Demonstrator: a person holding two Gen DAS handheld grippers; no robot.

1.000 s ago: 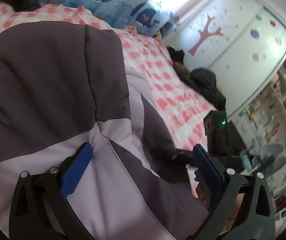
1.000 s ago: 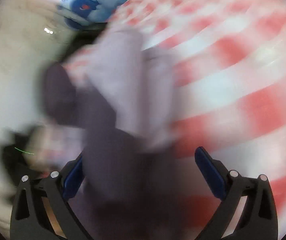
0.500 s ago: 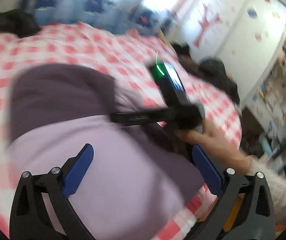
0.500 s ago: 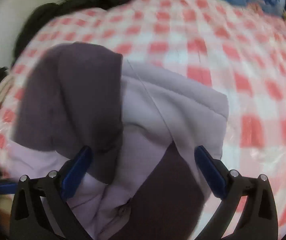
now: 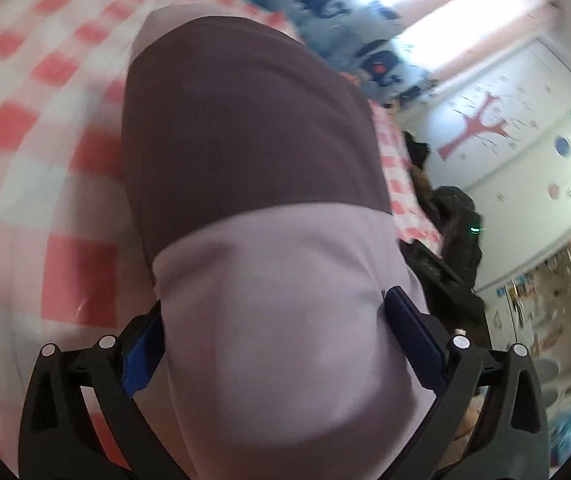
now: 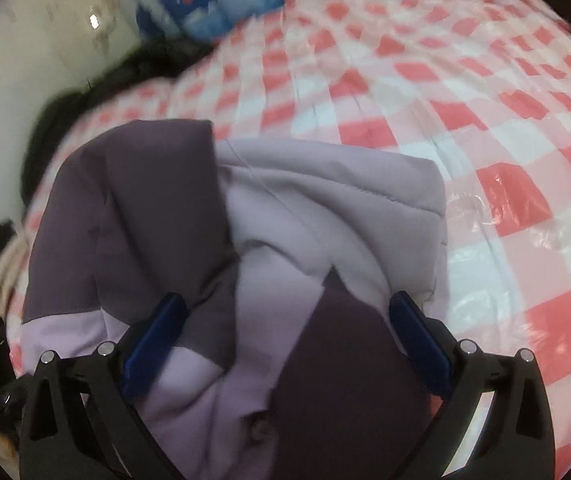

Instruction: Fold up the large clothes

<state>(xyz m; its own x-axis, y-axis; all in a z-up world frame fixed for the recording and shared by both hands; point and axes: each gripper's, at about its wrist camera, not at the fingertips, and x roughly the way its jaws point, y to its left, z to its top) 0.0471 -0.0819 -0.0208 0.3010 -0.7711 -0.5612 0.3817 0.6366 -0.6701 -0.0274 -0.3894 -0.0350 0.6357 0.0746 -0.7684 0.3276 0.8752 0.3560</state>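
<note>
Change: both grippers now sit low at the jacket's near edge, fabric bulging between their fingers; half a sec ago they were held off it, and the right gripper crossed the left wrist view with a hand on it, now gone from there.
Jacket (image 5: 253, 184): folded bundle, dark purple + lilac panels, lies on the bed cover; right wrist view shows the lilac quilted part on the right, dark flap on the left.
Left gripper (image 5: 273, 320): fingers wide apart, lilac fabric fills the gap btw blue pads; contact w/ pads likely, pinch not shown.
Right gripper (image 6: 285, 320): fingers spread too, dark + lilac folds btw them.
Bed cover (image 6: 465, 120): red/white check, shiny plastic look, under the jacket.
Pillows (image 5: 349, 28): blue print, far end of bed, blurred.
Wardrobe (image 5: 525, 128): white doors, red tree sticker, right of bed.
Dark clothes (image 6: 85, 92): heap by wall, left of bed.
</note>
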